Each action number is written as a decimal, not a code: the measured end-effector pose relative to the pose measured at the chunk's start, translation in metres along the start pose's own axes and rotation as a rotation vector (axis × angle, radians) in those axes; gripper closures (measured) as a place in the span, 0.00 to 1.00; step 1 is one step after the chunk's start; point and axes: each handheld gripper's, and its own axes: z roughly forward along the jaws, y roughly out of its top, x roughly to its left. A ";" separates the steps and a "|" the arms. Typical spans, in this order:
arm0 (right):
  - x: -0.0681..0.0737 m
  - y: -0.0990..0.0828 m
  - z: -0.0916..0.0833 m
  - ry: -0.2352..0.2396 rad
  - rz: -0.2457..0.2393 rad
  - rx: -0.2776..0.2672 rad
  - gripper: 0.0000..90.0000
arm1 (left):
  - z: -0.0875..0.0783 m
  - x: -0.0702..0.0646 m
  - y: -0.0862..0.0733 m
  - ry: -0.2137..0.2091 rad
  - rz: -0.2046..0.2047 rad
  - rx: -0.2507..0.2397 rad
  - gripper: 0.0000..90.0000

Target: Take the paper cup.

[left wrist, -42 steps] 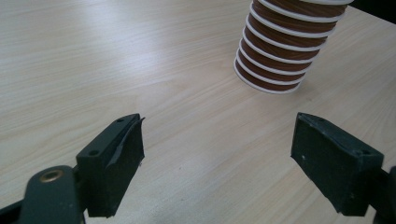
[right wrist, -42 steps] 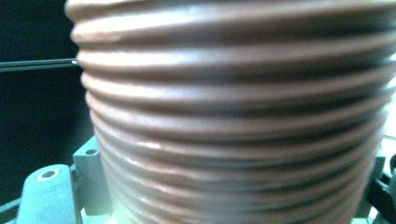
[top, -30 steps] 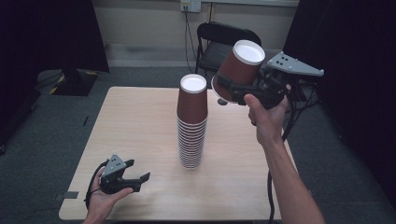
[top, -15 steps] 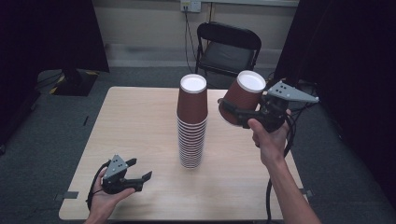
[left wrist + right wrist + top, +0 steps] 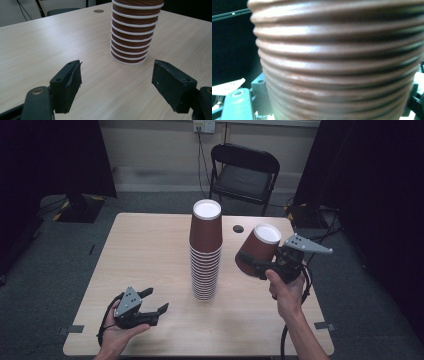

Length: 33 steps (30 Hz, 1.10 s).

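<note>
A tall stack of upside-down brown ribbed paper cups (image 5: pixel 205 250) stands in the middle of the wooden table (image 5: pixel 145 245). To its right, my right gripper (image 5: pixel 252 264) is shut on a single brown cup (image 5: pixel 258 247), held tilted above the table with its white base up. In the right gripper view the ribbed cup wall (image 5: pixel 337 62) sits between the jaws. My left gripper (image 5: pixel 157 300) rests low near the front left edge, open, its jaws having just closed a little with nothing between them. The stack's foot (image 5: pixel 132 37) stands beyond the left gripper (image 5: pixel 116 82).
A black folding chair (image 5: pixel 243 170) stands behind the table's far edge. A small round hole (image 5: pixel 238 228) lies in the tabletop behind the held cup. Dark curtains hang at both sides. Bare wood stretches left of the stack.
My right hand has come down with the cup, from level with the stack's top to beside its middle. The left hand has stayed in place.
</note>
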 end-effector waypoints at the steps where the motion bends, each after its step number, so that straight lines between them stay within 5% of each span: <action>1: 0.000 -0.003 -0.001 0.002 0.007 0.001 0.17 | 0.000 0.000 0.001 0.001 -0.005 -0.013 0.27; 5: -0.001 -0.017 -0.003 0.002 0.032 0.017 0.17 | -0.001 -0.003 0.005 -0.021 -0.028 -0.067 0.30; 15: 0.005 -0.047 -0.003 0.032 0.086 0.060 0.17 | 0.004 -0.016 0.020 -0.067 0.043 -0.104 0.30; 22: 0.008 -0.070 0.001 0.057 0.133 0.077 0.17 | 0.022 -0.036 0.030 -0.130 0.094 -0.102 0.27; 33: 0.012 -0.095 0.010 0.100 0.225 0.110 0.17 | 0.045 -0.063 0.040 -0.201 0.107 -0.212 0.19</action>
